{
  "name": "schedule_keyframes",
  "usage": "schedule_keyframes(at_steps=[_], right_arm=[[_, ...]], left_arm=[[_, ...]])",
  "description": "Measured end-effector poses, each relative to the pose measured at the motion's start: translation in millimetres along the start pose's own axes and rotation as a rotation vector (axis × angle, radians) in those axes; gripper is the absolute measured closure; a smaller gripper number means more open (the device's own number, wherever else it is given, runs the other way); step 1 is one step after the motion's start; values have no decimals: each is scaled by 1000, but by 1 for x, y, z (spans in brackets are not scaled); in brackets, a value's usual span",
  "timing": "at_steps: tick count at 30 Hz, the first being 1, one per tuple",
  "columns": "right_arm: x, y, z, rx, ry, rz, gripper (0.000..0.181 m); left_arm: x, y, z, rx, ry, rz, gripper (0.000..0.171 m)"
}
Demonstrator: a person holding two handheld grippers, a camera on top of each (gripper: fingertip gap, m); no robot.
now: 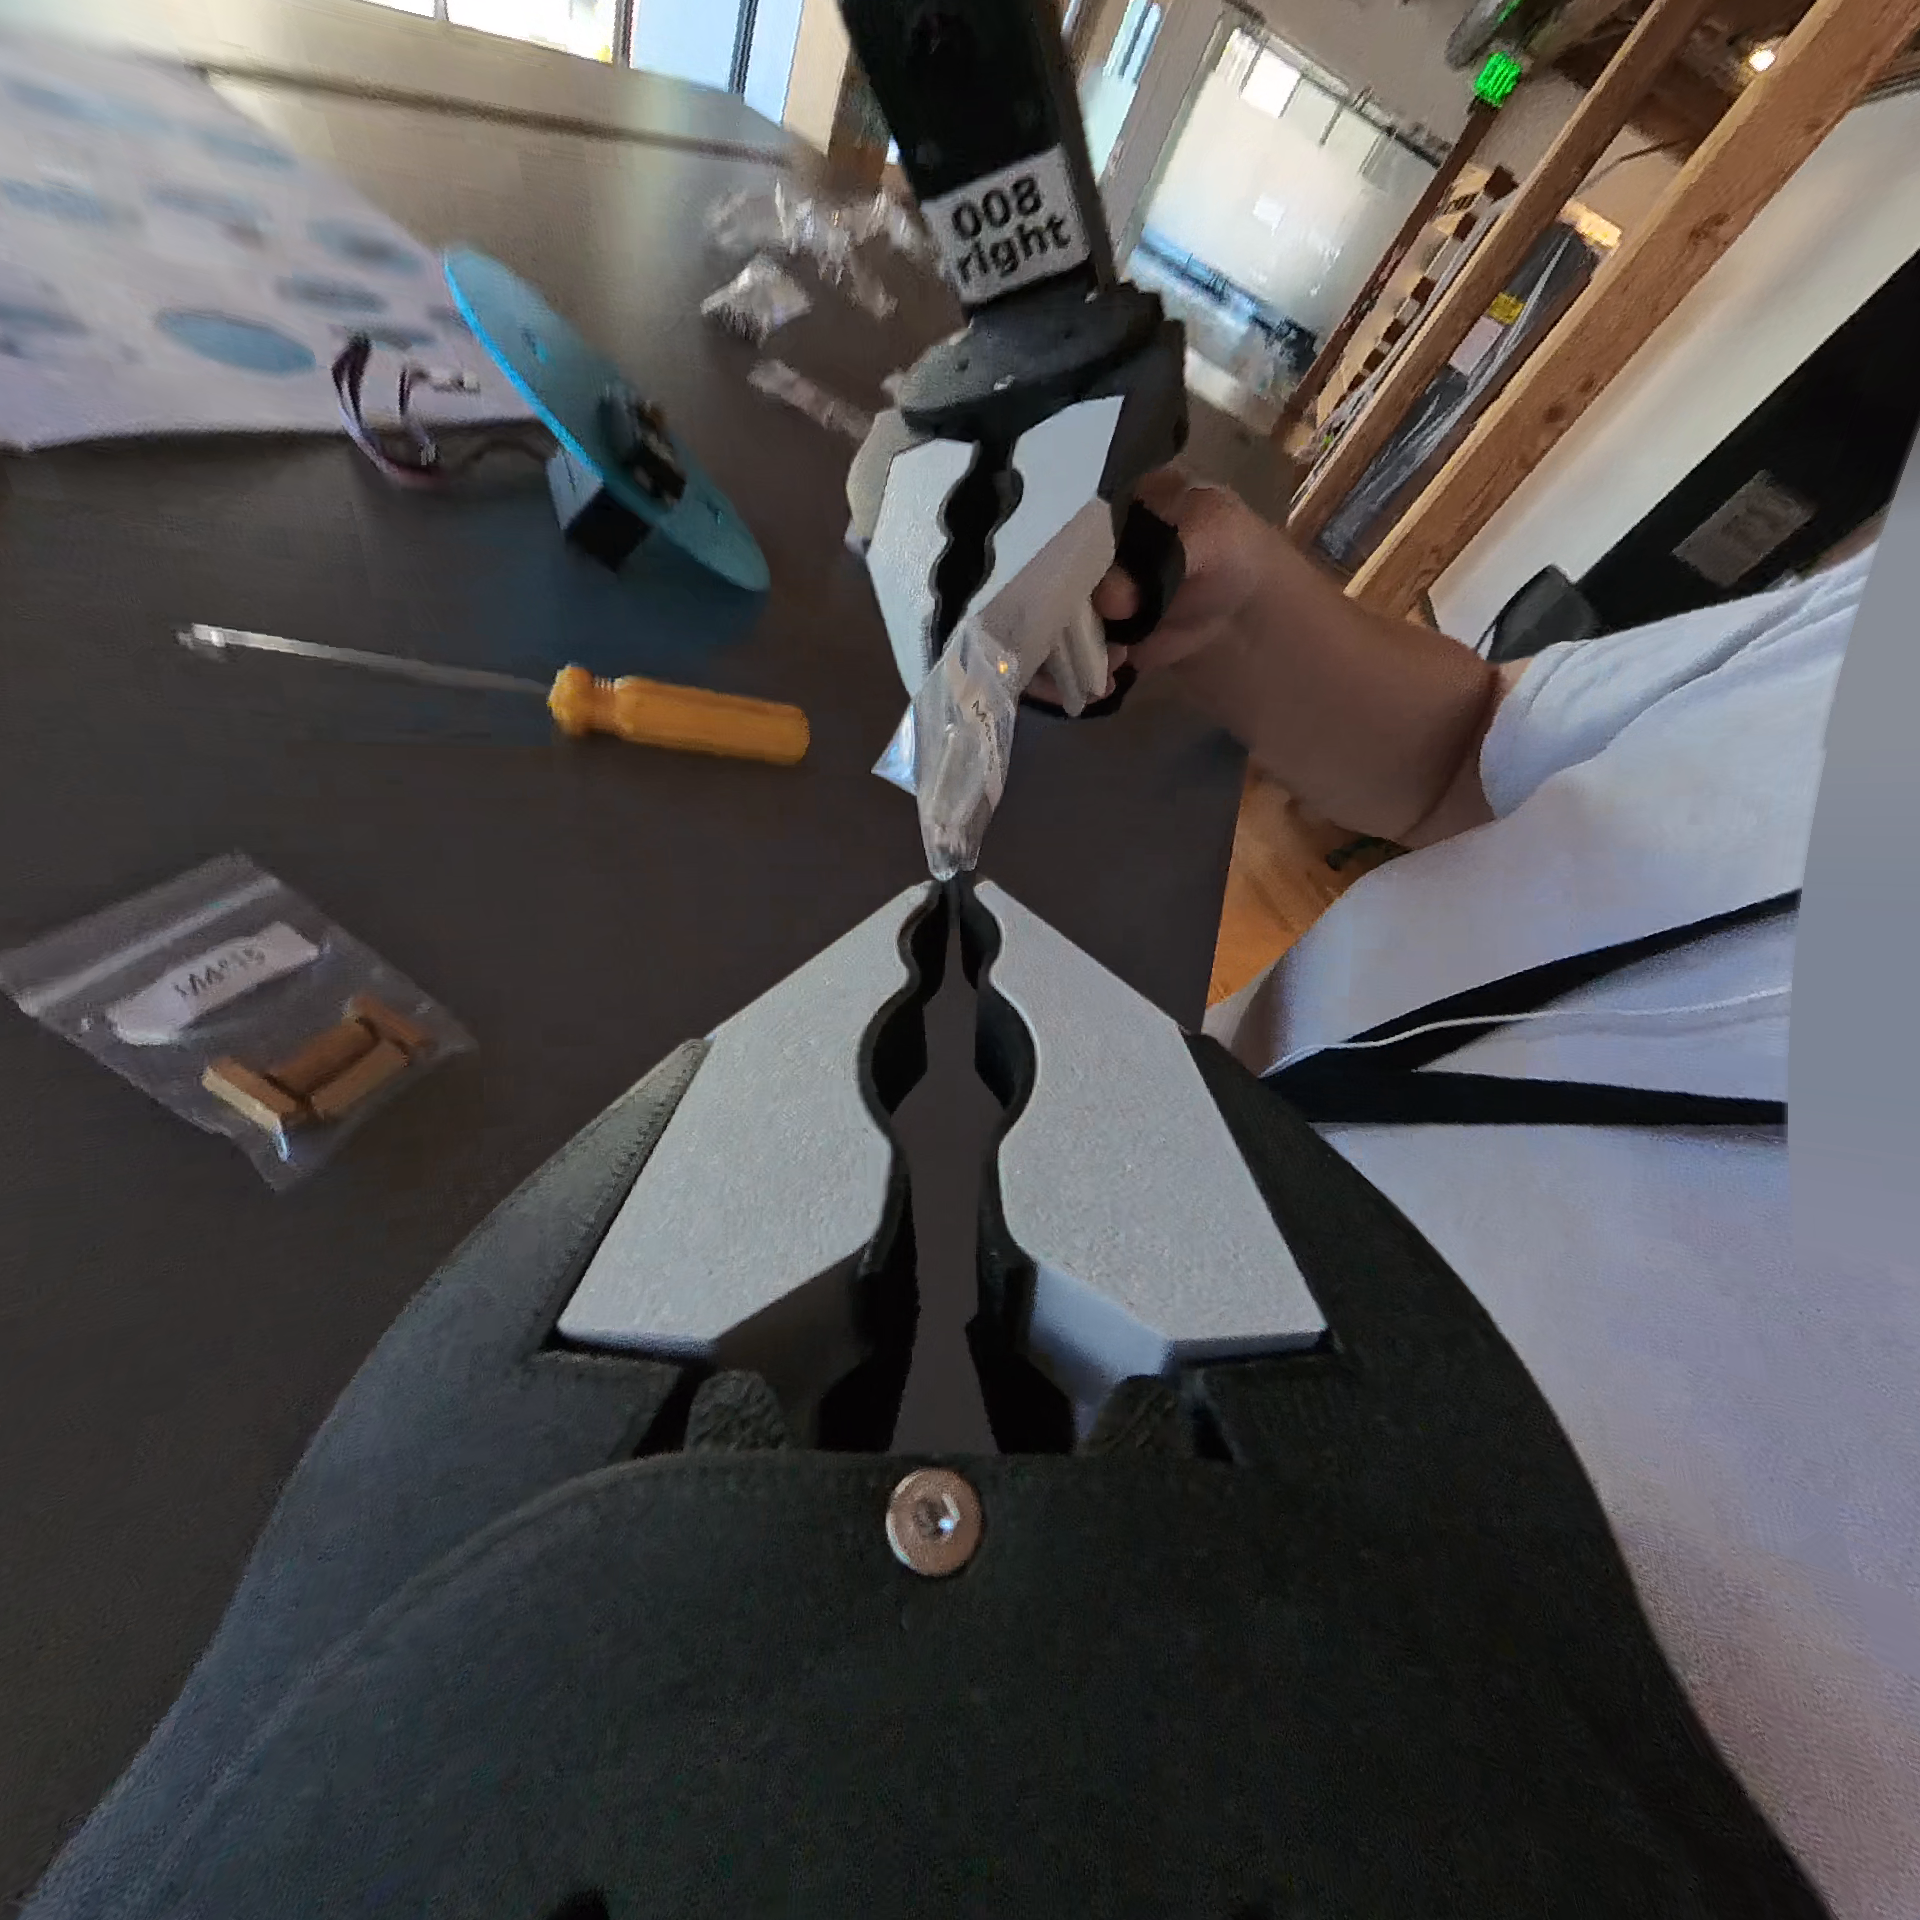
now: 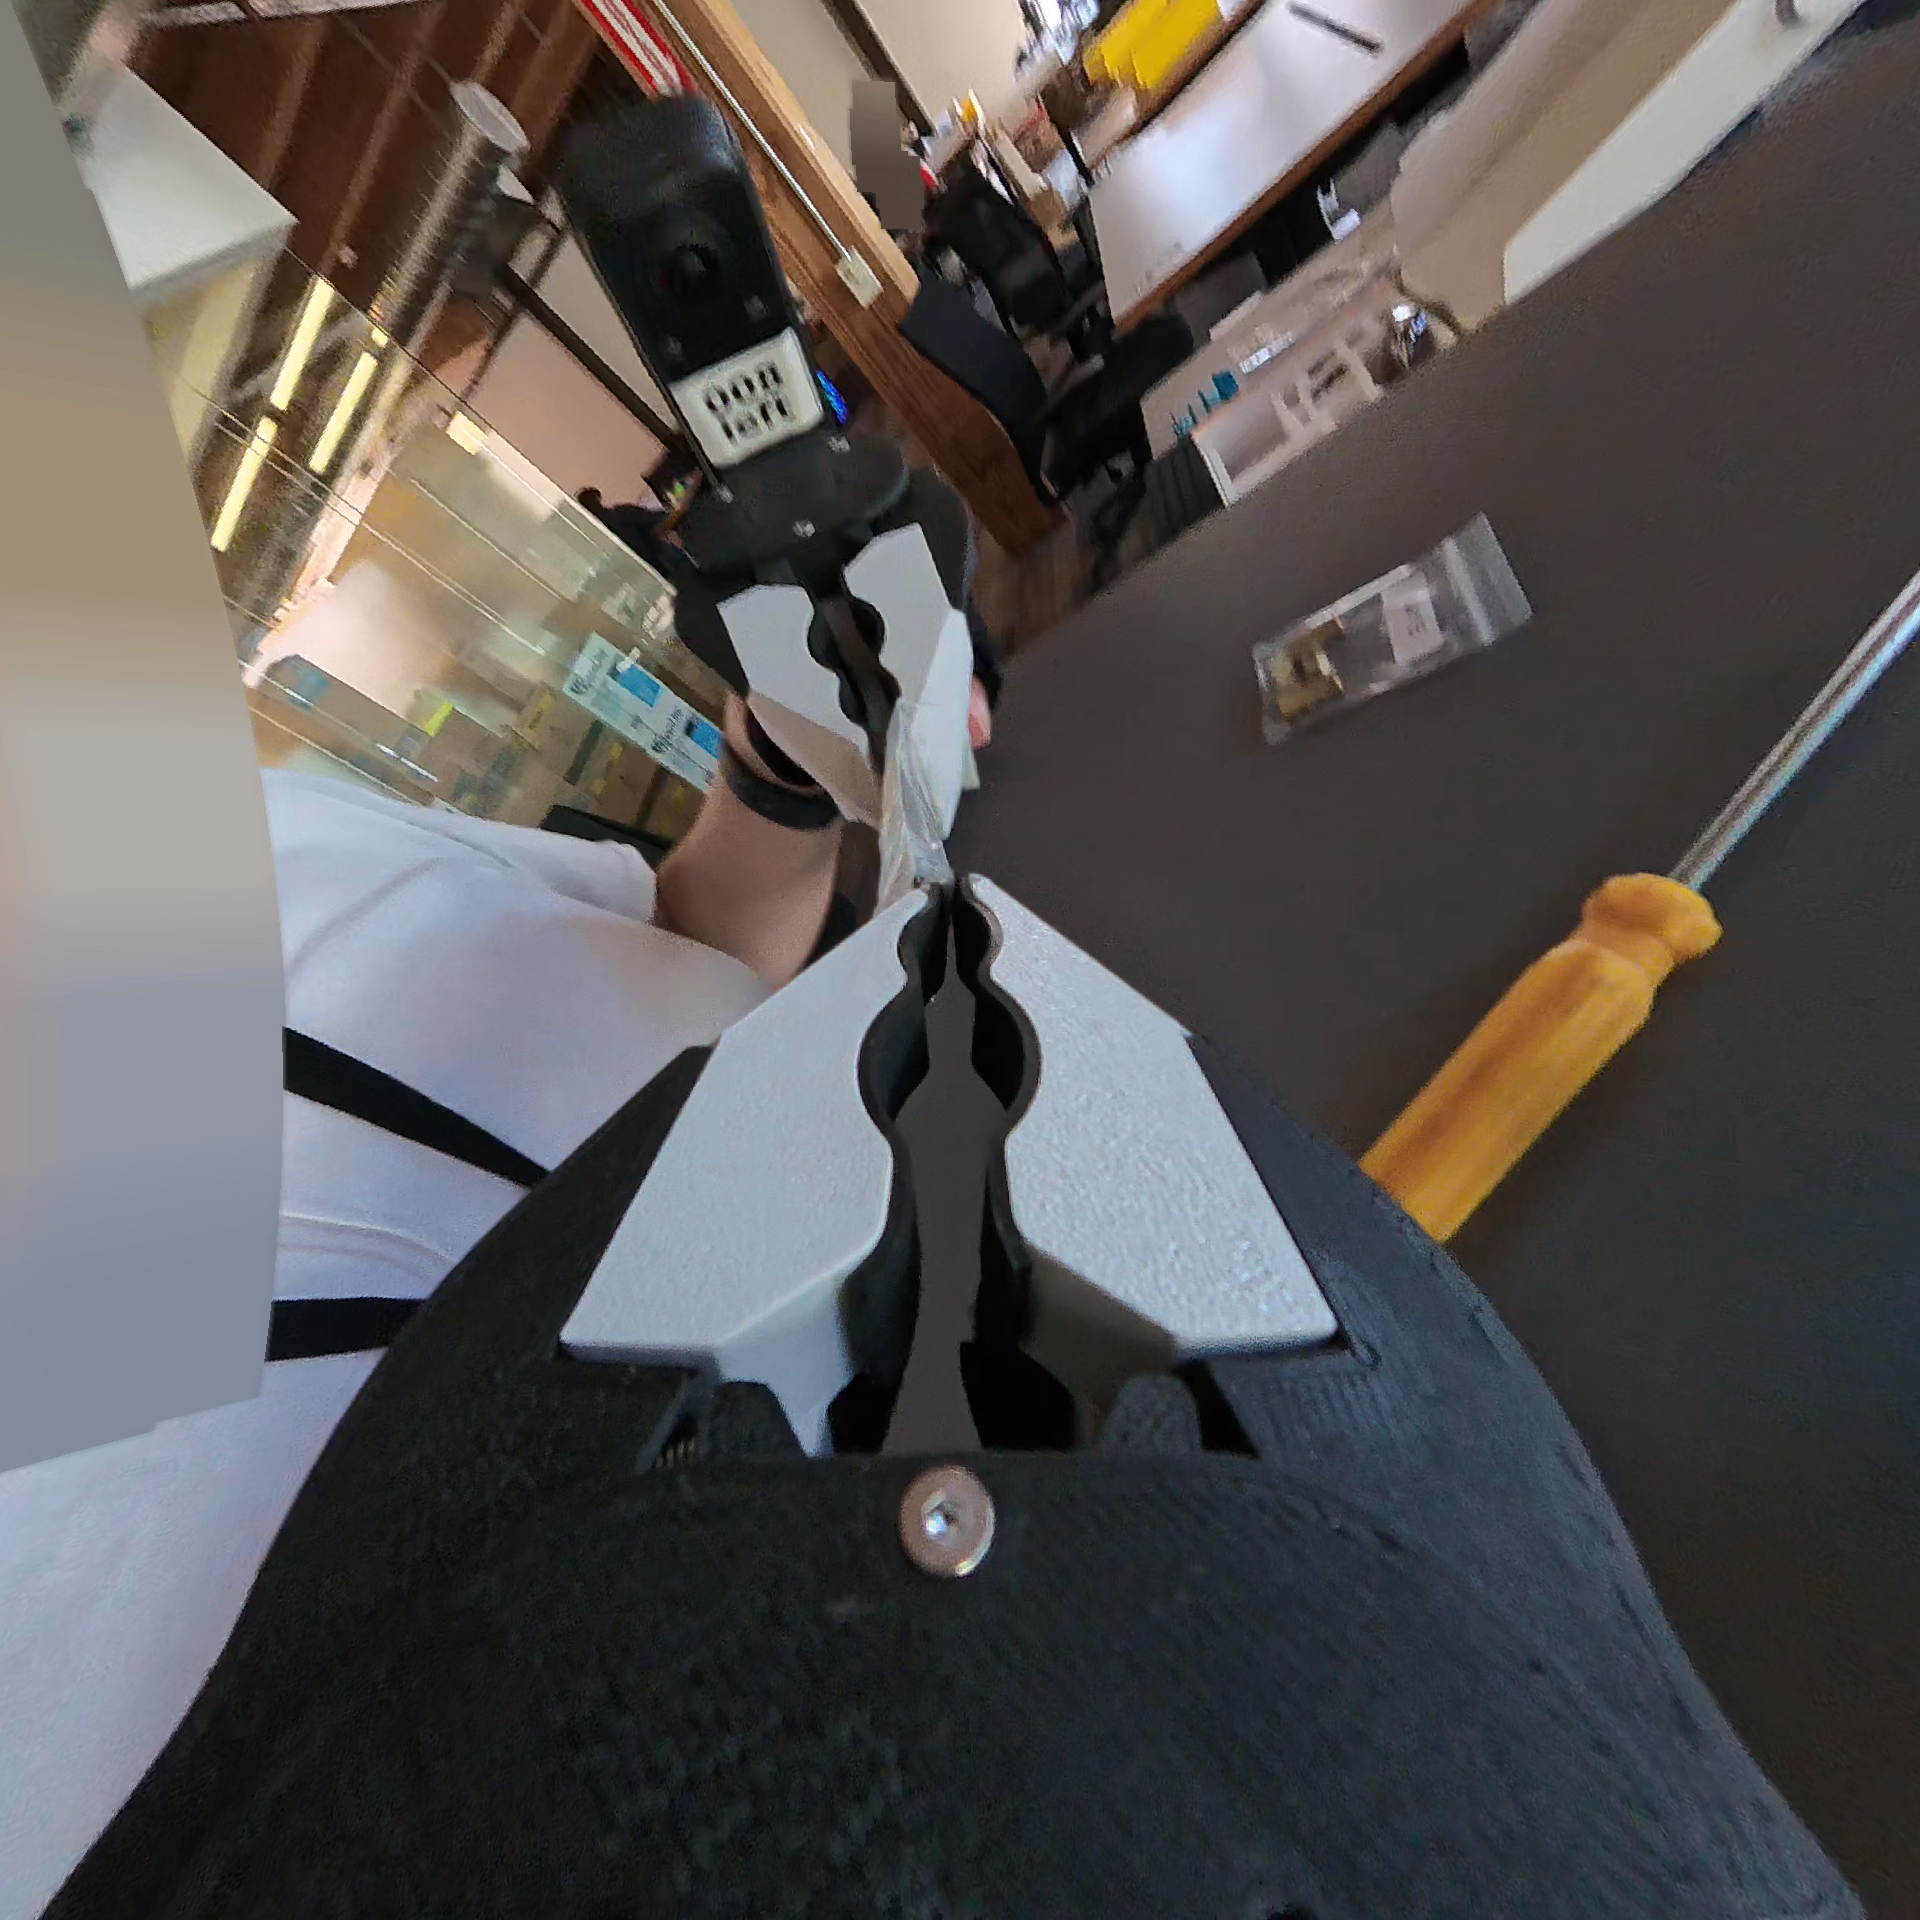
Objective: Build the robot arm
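Dark matte desk point(image 1: 436, 831). Orange-handled screwdriver point(image 1: 681, 714) is laid flat on it, shaft pointing away from the handle. Near the desk edge a clear zip bag point(image 1: 234, 1013) with small tan blocks is seen. Farther back: a teal disc point(image 1: 597, 416) propped tilted on a small dark block, purple wires point(image 1: 384, 416) beside it, a white printed sheet point(image 1: 156, 260), and blurred clear packets point(image 1: 790, 270).

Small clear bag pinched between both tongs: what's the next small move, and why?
Probably ease the two tongs slowly apart. The left tongs are shut on one end of the small clear bag and the right tongs on the other, so it hangs stretched between them above the dark table. A gentle pull seems likeliest to open it; a jerk could spill whatever is inside.
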State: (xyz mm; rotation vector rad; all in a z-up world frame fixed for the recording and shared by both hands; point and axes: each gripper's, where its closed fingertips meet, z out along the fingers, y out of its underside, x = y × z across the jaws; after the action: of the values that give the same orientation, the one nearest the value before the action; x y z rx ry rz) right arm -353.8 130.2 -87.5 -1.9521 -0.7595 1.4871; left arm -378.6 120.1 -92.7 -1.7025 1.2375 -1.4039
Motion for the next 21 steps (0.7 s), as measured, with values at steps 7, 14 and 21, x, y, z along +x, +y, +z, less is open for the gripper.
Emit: schedule_keyframes(at_steps=[7, 14, 21], right_arm=[[33, 32, 7, -154, 189, -77, 171], [43, 37, 1, -218, 330, -127, 171], [40, 47, 5, -260, 330, -17, 173]], left_arm=[[-14, 33, 3, -201, -49, -152, 171], [-22, 50, 0, -308, -46, -314, 171], [-27, 51, 0, -379, -112, -291, 171]])
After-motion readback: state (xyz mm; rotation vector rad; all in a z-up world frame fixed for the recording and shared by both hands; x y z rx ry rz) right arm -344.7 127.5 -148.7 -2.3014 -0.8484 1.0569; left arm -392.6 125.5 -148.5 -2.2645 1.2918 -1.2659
